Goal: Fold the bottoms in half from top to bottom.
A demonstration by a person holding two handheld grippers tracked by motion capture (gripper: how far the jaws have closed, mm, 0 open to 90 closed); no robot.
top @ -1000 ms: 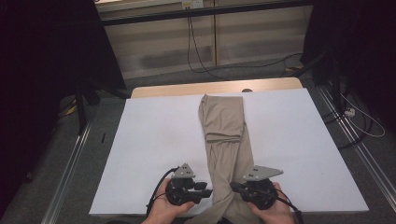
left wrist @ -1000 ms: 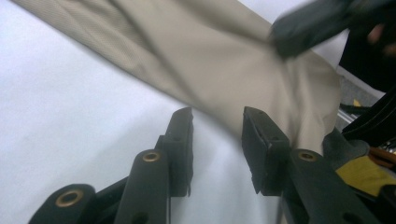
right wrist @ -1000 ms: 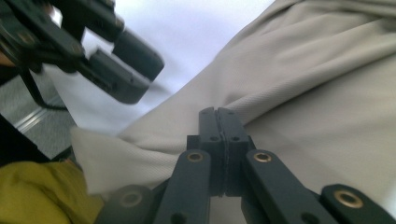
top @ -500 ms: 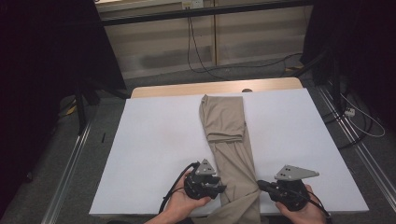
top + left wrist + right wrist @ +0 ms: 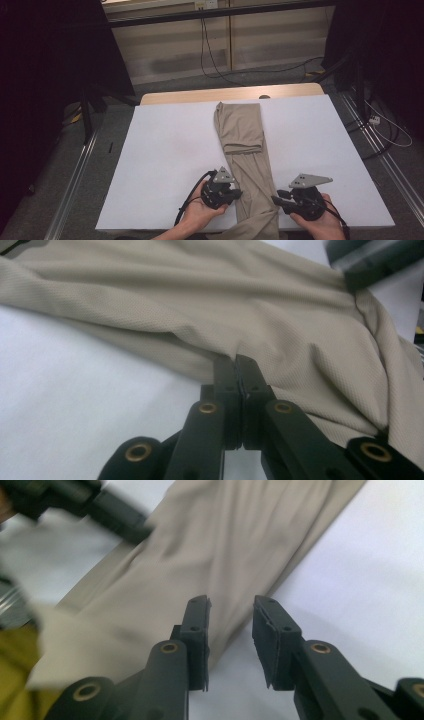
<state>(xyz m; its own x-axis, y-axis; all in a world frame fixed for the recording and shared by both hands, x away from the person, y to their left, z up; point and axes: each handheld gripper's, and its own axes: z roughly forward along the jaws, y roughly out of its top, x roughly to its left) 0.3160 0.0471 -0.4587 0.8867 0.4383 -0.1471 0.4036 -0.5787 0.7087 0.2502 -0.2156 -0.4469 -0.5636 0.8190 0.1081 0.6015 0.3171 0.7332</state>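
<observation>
Lying lengthwise down the middle of the white surface point(image 5: 165, 150), the beige trousers point(image 5: 245, 145) run from the far edge toward the person, with the far part folded back on itself into a neat double layer and the near part spilling over the front edge of the surface. The cloth near the person is creased and slightly bunched.

At the trousers' left edge, near the front of the surface, the left tool point(image 5: 235, 192) has its jaws pressed together on the hem of the fabric; in the left gripper view its tips point(image 5: 239, 371) meet with a pinch of the beige weave caught between them. Its jaws have just been closing, and cloth is between them. A hand point(image 5: 200, 212) holds this tool from below, its cable looping to the left of the trousers.

At the trousers' right edge, just beside the cloth, the right tool point(image 5: 276, 199) points toward the fabric. In the right gripper view its jaws point(image 5: 231, 630) stand apart with a clear gap, one jaw over the cloth's edge and the other over bare white surface, pressing on nothing. These jaws have just been opening, and no cloth is gripped between them. The other hand point(image 5: 320, 225) holds it.

Beyond the trousers' far end, a strip of wooden tabletop point(image 5: 200, 95) shows past the white cover.
</observation>
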